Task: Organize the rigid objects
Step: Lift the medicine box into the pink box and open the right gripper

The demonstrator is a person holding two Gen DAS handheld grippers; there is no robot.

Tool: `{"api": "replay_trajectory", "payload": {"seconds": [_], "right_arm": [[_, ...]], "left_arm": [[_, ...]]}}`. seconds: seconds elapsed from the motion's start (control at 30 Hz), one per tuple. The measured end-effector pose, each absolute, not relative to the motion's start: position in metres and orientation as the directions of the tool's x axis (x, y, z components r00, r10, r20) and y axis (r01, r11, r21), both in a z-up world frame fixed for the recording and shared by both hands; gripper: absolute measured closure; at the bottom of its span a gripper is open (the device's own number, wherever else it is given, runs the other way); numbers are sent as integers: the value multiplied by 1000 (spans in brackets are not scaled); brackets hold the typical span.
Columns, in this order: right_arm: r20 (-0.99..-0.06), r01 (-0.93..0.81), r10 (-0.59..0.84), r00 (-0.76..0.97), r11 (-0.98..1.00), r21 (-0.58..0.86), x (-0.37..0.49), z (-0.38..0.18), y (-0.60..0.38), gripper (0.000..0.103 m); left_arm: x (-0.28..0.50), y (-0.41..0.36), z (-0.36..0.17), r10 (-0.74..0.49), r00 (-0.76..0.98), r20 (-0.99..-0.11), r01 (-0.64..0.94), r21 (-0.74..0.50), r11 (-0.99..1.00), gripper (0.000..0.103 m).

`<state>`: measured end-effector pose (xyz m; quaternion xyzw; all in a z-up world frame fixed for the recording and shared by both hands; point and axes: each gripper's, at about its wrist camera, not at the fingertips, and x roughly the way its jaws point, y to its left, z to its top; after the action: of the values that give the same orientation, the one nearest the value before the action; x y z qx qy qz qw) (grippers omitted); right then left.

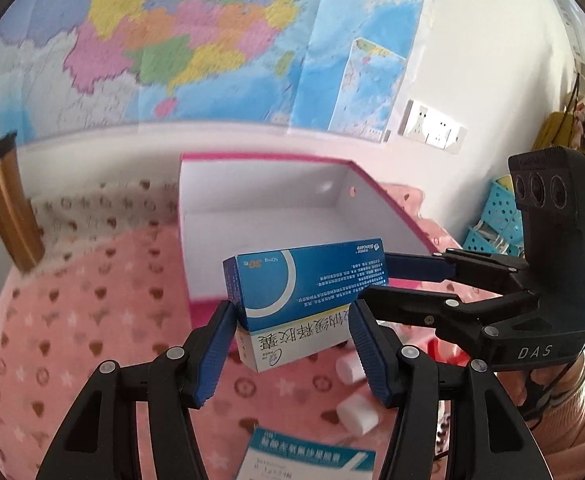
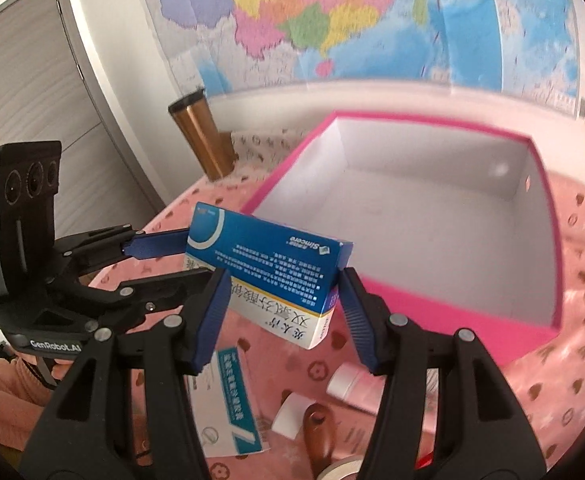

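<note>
Pink heart-print cloth [image 1: 92, 320] everywhere, wall map [image 1: 180, 32] behind. Both tongs, left gripper [image 1: 292, 320] and right gripper [image 2: 280, 296], clamp opposite ends of two stacked medicine boxes [image 1: 304, 284], held in the air just in front of the pink-rimmed open box [image 2: 432, 216].

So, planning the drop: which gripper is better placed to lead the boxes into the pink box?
Probably right: both grip the medicine boxes, but the right gripper sits nearer the pink box.
</note>
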<state>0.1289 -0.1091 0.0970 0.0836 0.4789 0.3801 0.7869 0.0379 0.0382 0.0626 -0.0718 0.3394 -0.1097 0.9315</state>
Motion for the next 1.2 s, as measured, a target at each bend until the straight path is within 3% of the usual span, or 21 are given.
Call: {"api": "replay_trajectory", "payload": {"seconds": [0.33,0.83,1.2], "right_arm": [[-674,-477,694,255,696,537,183,94,-113,44],[-727,-380,682,80,695,610,222,29,-93,45],[-808,-314,588,32,774,550,241,-8,-76,46]], "left_arm": [[85,42,76,-247,730,-638,145,-209,967,44],[136,59,35,-224,623,-749,47,-251,967,44],[153,47,26,-76,630,-773,-10,-105,994,48]]}}
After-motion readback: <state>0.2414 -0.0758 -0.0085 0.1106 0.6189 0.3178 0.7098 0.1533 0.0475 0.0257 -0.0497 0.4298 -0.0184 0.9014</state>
